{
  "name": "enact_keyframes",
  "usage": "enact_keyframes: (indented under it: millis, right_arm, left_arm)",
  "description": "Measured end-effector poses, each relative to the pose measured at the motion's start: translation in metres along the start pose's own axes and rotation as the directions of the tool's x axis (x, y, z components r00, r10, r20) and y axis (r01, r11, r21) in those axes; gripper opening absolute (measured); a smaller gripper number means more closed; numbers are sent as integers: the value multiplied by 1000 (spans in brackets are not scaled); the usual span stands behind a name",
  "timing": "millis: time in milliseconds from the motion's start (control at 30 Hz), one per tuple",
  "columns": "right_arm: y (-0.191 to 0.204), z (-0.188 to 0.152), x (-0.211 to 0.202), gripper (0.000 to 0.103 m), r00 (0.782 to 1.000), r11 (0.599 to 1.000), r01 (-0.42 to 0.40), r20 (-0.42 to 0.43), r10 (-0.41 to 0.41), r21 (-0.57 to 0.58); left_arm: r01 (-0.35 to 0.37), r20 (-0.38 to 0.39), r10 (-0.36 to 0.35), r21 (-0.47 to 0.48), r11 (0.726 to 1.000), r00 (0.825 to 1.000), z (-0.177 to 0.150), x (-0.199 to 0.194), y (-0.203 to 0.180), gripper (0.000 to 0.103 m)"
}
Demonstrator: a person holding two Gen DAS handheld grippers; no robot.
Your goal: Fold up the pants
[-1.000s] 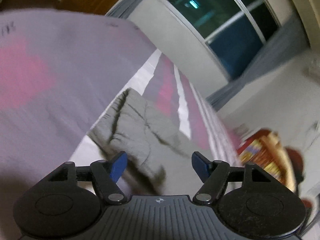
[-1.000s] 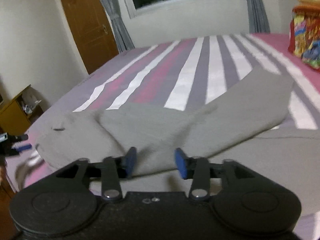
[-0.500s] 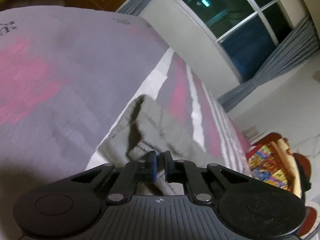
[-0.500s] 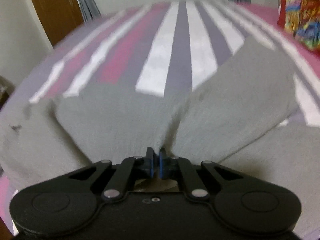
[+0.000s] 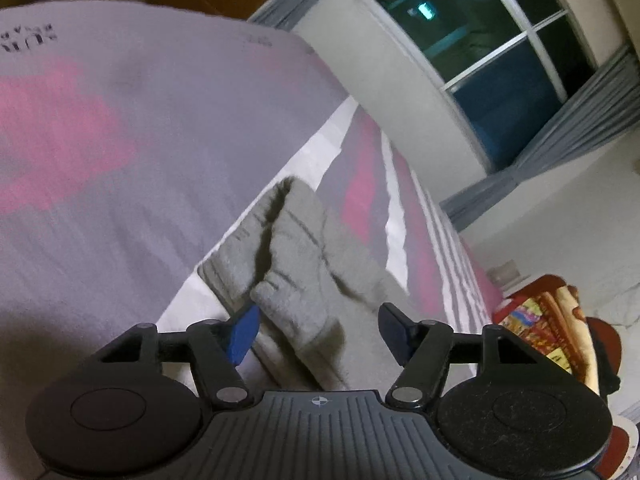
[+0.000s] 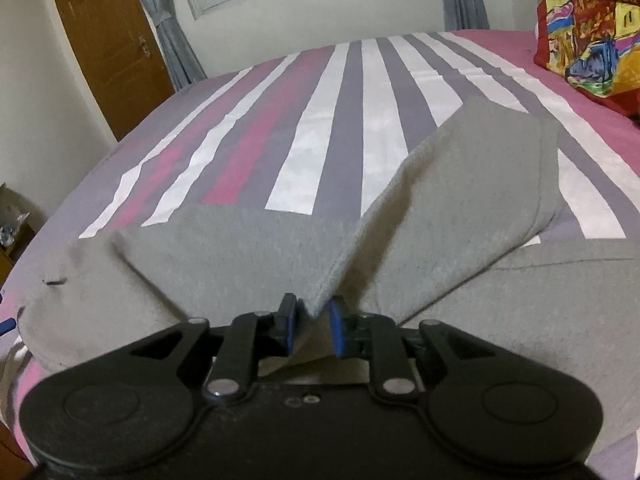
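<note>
Grey pants [image 6: 240, 256] lie spread across the striped bed [image 6: 320, 120], with one leg folded over toward the far right. My right gripper [image 6: 313, 328] sits low over the near edge of the pants. Its jaws are opening, and a raised fold of the grey cloth stands in the narrow gap between the blue pads [image 6: 335, 330]. In the left wrist view a rumpled end of the pants [image 5: 304, 264] lies on the bed [image 5: 120, 160]. My left gripper [image 5: 318, 334] hovers just above it. Its jaws are opening wide, with the cloth below them and neither pad pressing on it.
A red patterned cushion [image 6: 588, 52] sits at the bed's far right corner, and the cushion [image 5: 540, 328] also shows at the right in the left wrist view. A brown door [image 6: 108, 48] and a curtained window [image 5: 492, 52] stand beyond the bed. A low cabinet [image 6: 12, 232] is at the left.
Both grippers went from open to shut over the cloth half a second ago and have parted again. The left now stands wide and the right only slightly. The right gripper came lower and closer to the pants.
</note>
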State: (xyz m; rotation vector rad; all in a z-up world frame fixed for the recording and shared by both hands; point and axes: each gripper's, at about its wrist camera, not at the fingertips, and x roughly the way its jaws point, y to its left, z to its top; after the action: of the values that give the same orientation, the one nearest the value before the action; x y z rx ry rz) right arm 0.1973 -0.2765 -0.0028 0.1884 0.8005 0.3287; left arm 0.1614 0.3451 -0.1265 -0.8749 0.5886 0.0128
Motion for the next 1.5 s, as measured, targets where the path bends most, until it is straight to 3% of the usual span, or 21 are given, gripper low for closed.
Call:
enact_keyframes:
  millis: [100, 133, 167, 267, 333, 400, 533, 633, 700, 767, 800, 900, 967, 1033, 1067, 1133, 1200, 1267, 1433, 1467, 1500]
  right_arm:
    - [0, 2, 1, 21, 1000, 1000, 0, -6, 0, 11]
    - [0, 2, 2, 21, 1000, 1000, 3, -10, -2, 13]
    - [-1, 1, 3, 22, 1000, 1000, 8, -17, -8, 13]
    - [-5, 0, 13, 23, 999, 999, 22, -44, -21, 36]
    - [-9, -1, 17, 6, 999, 998, 0, -53, 3, 57]
    - [-9, -1, 12, 5, 999, 998, -10, -33, 12, 58]
    - [0, -5, -32, 4, 988, 998, -58, 143, 54, 22]
    - [-6, -23, -50, 4, 975, 996, -79, 210, 70, 37]
    - [-13, -39, -38, 4, 983, 997, -62, 177, 54, 43]
    - [-24, -57, -7, 5, 999, 995, -31, 25, 29, 91]
    - [-28, -63, -1, 5, 999, 993, -35, 11, 34, 109]
    - [-26, -65, -4, 9, 999, 994, -31, 36, 28, 105]
    - [-24, -61, -7, 19, 999, 996, -9, 31, 6, 85]
    - [-19, -54, -27, 34, 994, 998, 10, 111, -17, 63]
    - [-16, -49, -35, 39, 988, 999, 13, 155, -19, 37]
    - [-12, -35, -39, 38, 984, 999, 39, 173, -36, -14]
    - [-10, -14, -24, 39, 986, 994, 109, 128, -105, -30]
    - [-11, 6, -2, 40, 986, 988, 147, 80, -144, -36]
    - [-8, 26, 45, 50, 979, 979, 192, -51, -196, -71]
    - [-8, 27, 54, 54, 969, 970, 225, -87, -233, -89]
    - [-9, 27, 62, 49, 961, 965, 242, -113, -253, -101]
  left_arm:
    - [-3, -29, 2, -19, 1000, 1000, 1, 15, 2, 55]
    - [-7, -35, 6, -28, 1000, 999, 2, 19, 4, 50]
    - [-15, -40, 13, -43, 999, 999, 3, 22, 7, 36]
    - [-41, -43, 40, -8, 999, 998, 6, 23, 2, 25]
    - [-28, -20, 29, 35, 999, 999, 10, 20, -7, 19]
    - [1, 16, -2, 51, 999, 1000, 17, 14, -17, 19]
    - [35, 85, -45, 111, 993, 995, 39, 3, -36, 19]
    - [-33, 1, 33, 139, 990, 999, 38, 16, -26, 19]
    - [-126, -86, 143, 176, 976, 986, 26, 33, -12, 19]
    - [-109, -78, 119, 123, 986, 990, 18, 32, 1, 19]
    - [-102, -66, 108, 93, 990, 992, 17, 29, 3, 19]
    - [-127, -33, 134, 146, 981, 990, 15, 21, -12, 21]
    - [-149, 13, 149, 176, 973, 989, 12, 11, -24, 40]
    - [-194, 49, 188, 231, 953, 981, 9, 2, -34, 52]
    - [-221, 44, 217, 265, 939, 975, 9, 1, -38, 52]
    - [-268, 17, 274, 283, 921, 961, 10, 12, -39, 52]
    - [-296, -39, 318, 271, 916, 947, 12, 26, -35, 52]
    - [-296, -87, 327, 254, 921, 941, 10, 40, -26, 61]
    - [-299, -77, 334, 293, 908, 939, 5, 48, -27, 64]
    - [-297, -78, 332, 295, 908, 940, 6, 49, -27, 64]
    - [-292, -81, 328, 293, 911, 941, 8, 49, -26, 64]
